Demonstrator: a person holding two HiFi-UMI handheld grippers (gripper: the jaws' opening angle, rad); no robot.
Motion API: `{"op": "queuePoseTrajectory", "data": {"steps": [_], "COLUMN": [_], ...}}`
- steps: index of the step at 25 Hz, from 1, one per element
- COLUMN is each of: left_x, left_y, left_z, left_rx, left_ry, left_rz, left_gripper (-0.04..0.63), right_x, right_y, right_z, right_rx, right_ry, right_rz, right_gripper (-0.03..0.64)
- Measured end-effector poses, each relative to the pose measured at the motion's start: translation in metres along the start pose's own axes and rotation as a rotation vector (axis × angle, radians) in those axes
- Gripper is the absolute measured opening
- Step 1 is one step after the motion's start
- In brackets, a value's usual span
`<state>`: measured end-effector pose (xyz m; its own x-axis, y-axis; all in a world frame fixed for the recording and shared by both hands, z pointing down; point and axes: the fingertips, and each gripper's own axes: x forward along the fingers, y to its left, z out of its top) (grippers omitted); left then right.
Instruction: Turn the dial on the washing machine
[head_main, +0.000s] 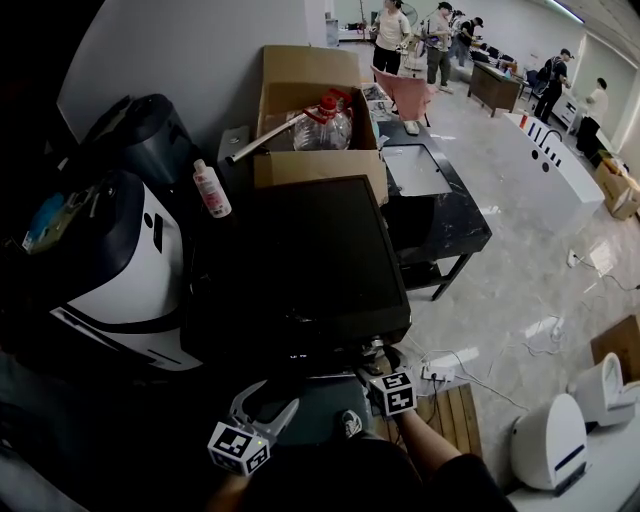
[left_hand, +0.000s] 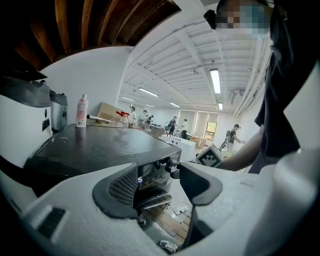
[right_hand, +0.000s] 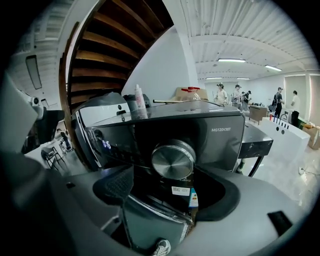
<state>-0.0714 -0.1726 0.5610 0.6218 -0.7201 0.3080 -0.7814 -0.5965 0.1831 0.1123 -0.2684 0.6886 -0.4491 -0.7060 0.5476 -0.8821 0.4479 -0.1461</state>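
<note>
A bright, open workroom with a shiny pale floor (head_main: 520, 260) is surrounding a dark washing machine (head_main: 300, 270). A person is holding two grippers low at its front. The left gripper (left_hand: 159, 174) is hanging with its jaws apart and nothing between them. The right gripper (right_hand: 164, 180) is pointing straight at the round silver dial (right_hand: 172, 160), jaws spread wide, and neither pad is touching it. Farther ahead of both grippers, a pink-and-white bottle (head_main: 212, 190) is standing on the machine's flat top. Beyond it an open cardboard box (head_main: 315, 110) is sitting, and people (head_main: 390, 35) are working at the far end.
</note>
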Motion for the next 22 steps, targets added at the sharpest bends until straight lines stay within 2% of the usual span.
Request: {"op": "queuePoseTrajectory", "data": {"steps": [4, 11, 18, 22], "left_x": [0.0, -0.002, -0.003, -0.001], "left_y": [-0.002, -0.003, -0.002, -0.004], "left_z": [-0.002, -0.004, -0.005, -0.005], "left_rx": [-0.002, 0.0, -0.001, 0.002], "left_ry": [0.002, 0.009, 0.018, 0.016], "left_rz": [-0.001, 0.005, 0.006, -0.001], "left_gripper": [0.253, 0.253, 0.252, 0.252], "right_x": [0.001, 0.009, 0.015, 0.018], "right_y": [0.0, 0.001, 0.008, 0.021], "right_z": [-0.003, -0.013, -0.018, -0.024], "right_rx": [0.023, 0.127, 0.142, 0.145], "right_ry": [-0.003, -0.011, 0.018, 0.022], "right_rz": [0.004, 0.022, 0.055, 0.077], "right_gripper": [0.356, 0.354, 0.354, 0.327]}}
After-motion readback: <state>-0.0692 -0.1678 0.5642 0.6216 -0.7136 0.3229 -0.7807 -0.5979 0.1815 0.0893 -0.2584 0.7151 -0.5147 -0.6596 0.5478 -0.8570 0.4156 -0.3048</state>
